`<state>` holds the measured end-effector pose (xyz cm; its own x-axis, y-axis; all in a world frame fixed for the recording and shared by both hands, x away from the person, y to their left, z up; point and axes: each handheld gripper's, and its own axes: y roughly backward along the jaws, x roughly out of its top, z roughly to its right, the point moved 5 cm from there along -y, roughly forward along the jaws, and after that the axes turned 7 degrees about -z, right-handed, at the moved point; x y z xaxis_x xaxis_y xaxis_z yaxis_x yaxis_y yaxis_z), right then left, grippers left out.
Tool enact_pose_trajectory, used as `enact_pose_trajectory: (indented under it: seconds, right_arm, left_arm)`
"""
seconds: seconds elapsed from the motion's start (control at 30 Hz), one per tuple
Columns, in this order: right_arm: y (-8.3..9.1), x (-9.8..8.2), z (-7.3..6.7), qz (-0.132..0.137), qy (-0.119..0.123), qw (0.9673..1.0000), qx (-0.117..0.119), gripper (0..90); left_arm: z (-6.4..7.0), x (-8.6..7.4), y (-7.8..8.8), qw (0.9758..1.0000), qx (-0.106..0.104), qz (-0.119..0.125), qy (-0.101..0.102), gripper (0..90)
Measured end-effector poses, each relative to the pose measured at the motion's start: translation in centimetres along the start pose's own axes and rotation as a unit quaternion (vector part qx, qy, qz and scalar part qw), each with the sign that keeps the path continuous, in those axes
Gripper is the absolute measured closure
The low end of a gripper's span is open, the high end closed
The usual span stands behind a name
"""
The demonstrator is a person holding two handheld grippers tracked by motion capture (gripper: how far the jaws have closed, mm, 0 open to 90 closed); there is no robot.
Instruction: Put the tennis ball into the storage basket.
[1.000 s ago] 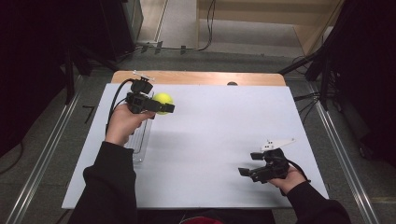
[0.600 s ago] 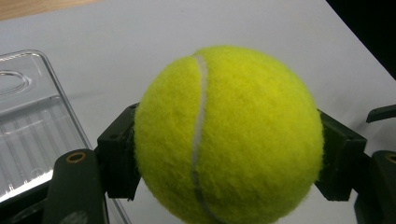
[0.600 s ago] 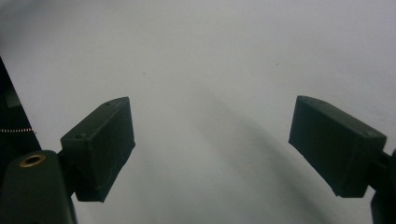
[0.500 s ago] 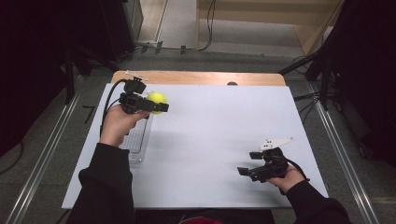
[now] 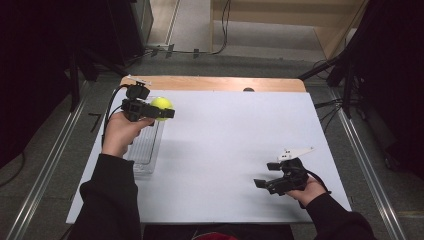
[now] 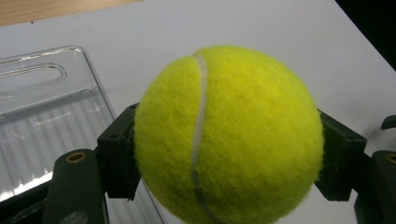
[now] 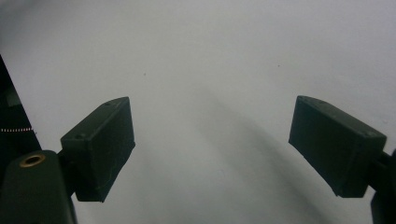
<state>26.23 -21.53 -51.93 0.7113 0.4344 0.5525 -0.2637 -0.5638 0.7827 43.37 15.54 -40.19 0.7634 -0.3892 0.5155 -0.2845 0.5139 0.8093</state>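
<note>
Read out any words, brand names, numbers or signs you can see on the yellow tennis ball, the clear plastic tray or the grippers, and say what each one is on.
There is no readable text anywhere.
Yellow felt tennis ball: a white curved seam, no brand mark on the side that shows.
Clear ribbed plastic tray: no label or lettering.
Left gripper and right gripper: plain black jaws, no markings.

Legible text, labels, brands, numbers, signs: none found. The tennis ball [image 6: 229, 135] presents only its white seam, with no printed brand on the visible face. The clear plastic tray [image 6: 42, 121], at left in the left gripper view, carries moulded ribs but no lettering.
</note>
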Motion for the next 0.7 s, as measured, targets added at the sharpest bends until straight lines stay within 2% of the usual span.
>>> enact_pose_trajectory:
  seconds: [0.7]
  right_arm:
    - [0.0,0.0,0.0,0.0,0.0,1.0,0.0,12.3]
  left_arm:
    - [-2.3,-0.6,0.5,0.9988,0.037,0.008,0.029,26.1]
